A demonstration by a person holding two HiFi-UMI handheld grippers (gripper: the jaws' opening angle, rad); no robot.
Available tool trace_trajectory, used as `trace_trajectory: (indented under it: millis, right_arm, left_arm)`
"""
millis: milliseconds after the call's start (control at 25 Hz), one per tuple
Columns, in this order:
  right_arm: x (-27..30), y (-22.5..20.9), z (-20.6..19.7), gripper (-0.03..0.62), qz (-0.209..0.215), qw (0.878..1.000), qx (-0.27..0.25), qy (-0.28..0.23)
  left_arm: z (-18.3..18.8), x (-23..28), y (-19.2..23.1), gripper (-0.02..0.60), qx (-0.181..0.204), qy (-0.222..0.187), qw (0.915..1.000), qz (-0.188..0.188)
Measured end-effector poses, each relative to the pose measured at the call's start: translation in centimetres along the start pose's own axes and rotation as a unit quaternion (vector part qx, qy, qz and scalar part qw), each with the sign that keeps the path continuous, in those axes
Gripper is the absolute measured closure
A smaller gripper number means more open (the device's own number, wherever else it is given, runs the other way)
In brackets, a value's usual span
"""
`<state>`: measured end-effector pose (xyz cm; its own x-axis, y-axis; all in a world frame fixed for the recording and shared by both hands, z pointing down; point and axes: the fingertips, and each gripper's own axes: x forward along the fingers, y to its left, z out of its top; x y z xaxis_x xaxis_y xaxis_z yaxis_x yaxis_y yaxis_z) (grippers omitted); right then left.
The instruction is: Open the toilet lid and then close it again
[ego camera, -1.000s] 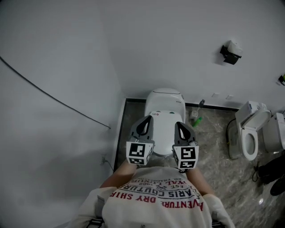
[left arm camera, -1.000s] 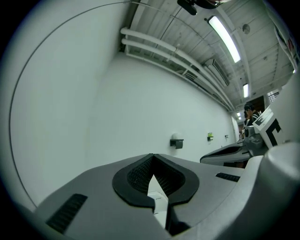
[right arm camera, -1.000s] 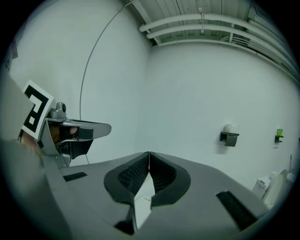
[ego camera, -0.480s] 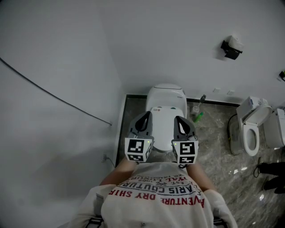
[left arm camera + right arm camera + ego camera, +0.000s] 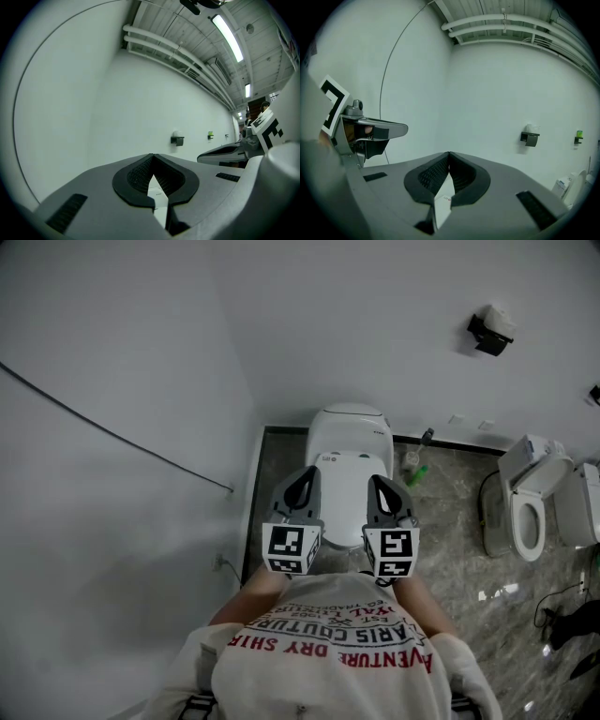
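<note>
**Lid.** The glossy white plastic toilet lid [image 5: 347, 493], a rounded oblong, lies flat down on its bowl. It sits in front of the smooth white domed rear housing [image 5: 349, 432], close to the left wall.

**Change.** Over the last second the lid has stayed down and both tools have kept their place above its near end. Only my head view has shifted slightly. A lowered lid fits a lid yet to be raised as well as one already lowered again, and I cannot settle which.

**Tools.** The matt grey left tool [image 5: 307, 486] and the matt grey right tool [image 5: 380, 491] both have their jaws together and grip nothing. Their ribbed black pads [image 5: 136, 173] meet at the tips, and the white lid shows through the slit below.

**Surroundings.**
- The floor [image 5: 450, 549] is polished grey veined stone.
- A green bottle [image 5: 415, 472] lies beside the toilet base.
- A second white toilet [image 5: 525, 507] stands well apart at the right with its lid raised.
</note>
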<state>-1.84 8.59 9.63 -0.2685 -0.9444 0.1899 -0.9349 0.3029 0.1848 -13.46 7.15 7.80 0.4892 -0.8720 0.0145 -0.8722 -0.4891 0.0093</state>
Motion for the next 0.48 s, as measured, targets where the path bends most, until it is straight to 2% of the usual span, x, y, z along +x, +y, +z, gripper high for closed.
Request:
trace_trajectory:
  millis: [280, 480]
  right_arm:
    - [0.1, -0.5, -0.7, 0.579, -0.002, 1.0, 0.015, 0.008]
    - [1.3, -1.1, -2.0, 0.579, 0.0, 0.999, 0.049, 0.022]
  left_arm:
    - [-0.6, 0.2, -0.5, 0.574, -0.005, 0.009, 0.9999, -0.004]
    - [-1.5, 1.3, 0.2, 0.575, -0.011, 0.013, 0.9998, -0.004]
